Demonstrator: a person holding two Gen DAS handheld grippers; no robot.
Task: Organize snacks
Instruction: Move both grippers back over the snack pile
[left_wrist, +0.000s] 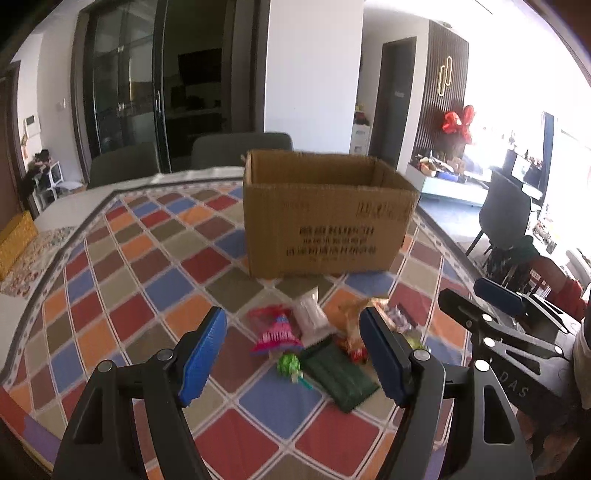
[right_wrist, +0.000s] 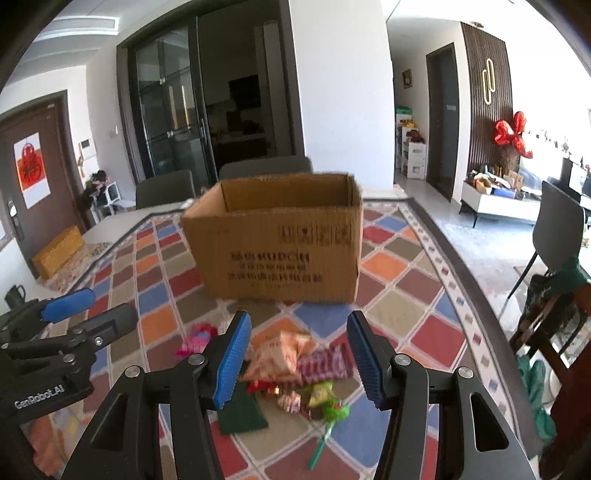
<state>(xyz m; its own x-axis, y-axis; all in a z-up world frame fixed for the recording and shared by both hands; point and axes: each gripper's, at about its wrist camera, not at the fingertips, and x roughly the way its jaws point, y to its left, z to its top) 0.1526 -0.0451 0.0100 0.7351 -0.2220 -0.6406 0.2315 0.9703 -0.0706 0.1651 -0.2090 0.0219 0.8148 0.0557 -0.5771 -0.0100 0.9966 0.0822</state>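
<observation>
An open, empty-looking cardboard box (left_wrist: 325, 218) (right_wrist: 280, 243) stands on the table. In front of it lies a pile of snacks: a pink packet (left_wrist: 275, 330) (right_wrist: 195, 341), a white packet (left_wrist: 310, 317), a dark green packet (left_wrist: 340, 373) (right_wrist: 240, 410), an orange packet (left_wrist: 354, 317) (right_wrist: 284, 354), a striped packet (right_wrist: 325, 363) and a green lollipop (left_wrist: 290, 363) (right_wrist: 334, 410). My left gripper (left_wrist: 293, 314) (right_wrist: 88, 312) hovers open above the pink and white packets. My right gripper (right_wrist: 298, 319) (left_wrist: 476, 297) hovers open above the orange and striped packets. Neither holds anything.
A checkered cloth (left_wrist: 147, 280) covers the table. Grey chairs (left_wrist: 240, 147) stand behind the box, another chair (right_wrist: 557, 236) at the right. A yellow box (left_wrist: 14, 240) lies at the far left table edge. A red sleeve (left_wrist: 561, 288) shows at the right.
</observation>
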